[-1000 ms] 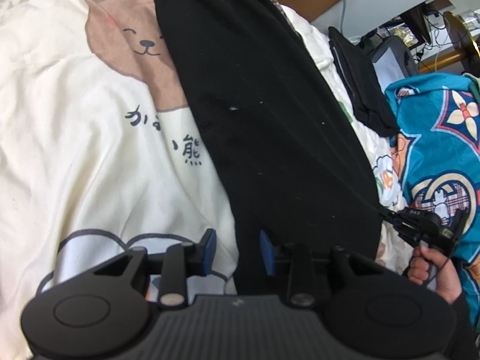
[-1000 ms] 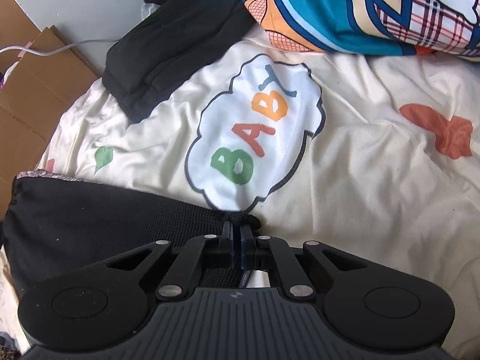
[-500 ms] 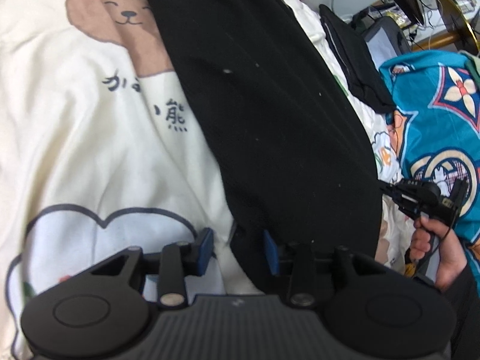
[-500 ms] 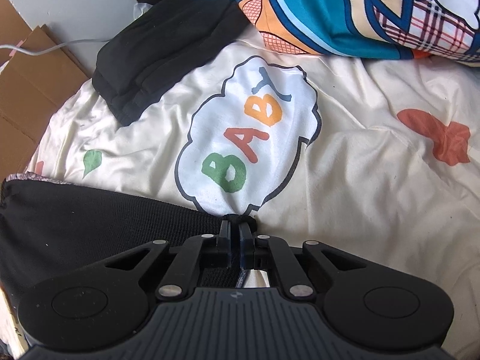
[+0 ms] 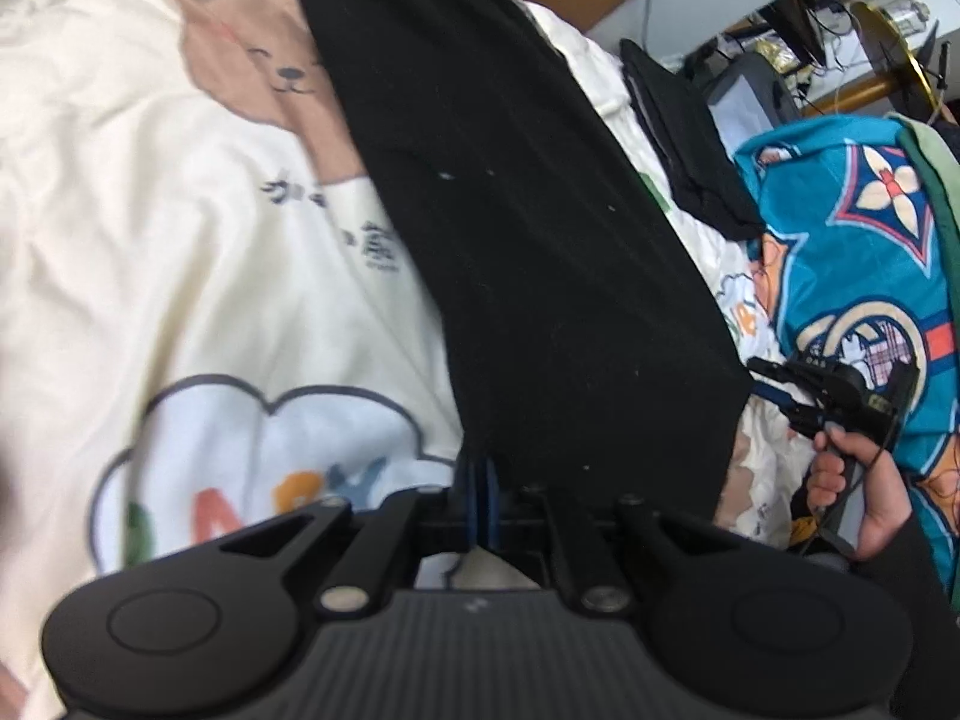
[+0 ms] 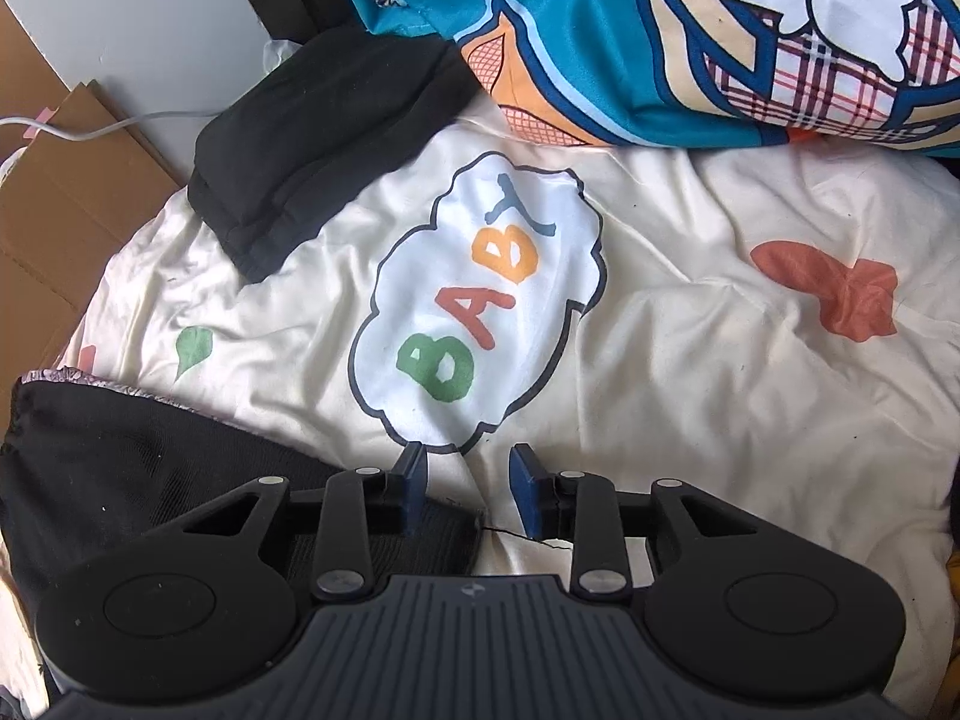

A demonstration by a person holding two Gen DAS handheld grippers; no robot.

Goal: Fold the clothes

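Left gripper (image 5: 478, 483) jaws have just closed, pinching the black garment (image 5: 540, 252); right gripper (image 6: 468, 486) jaws have just spread, releasing it.

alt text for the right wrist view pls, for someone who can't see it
The right claw hangs open over a cream sheet printed with a "BABY" cloud, its jaws having just opened off the corner of the black garment lying at lower left. Beyond lie a folded black cloth and a teal blanket.
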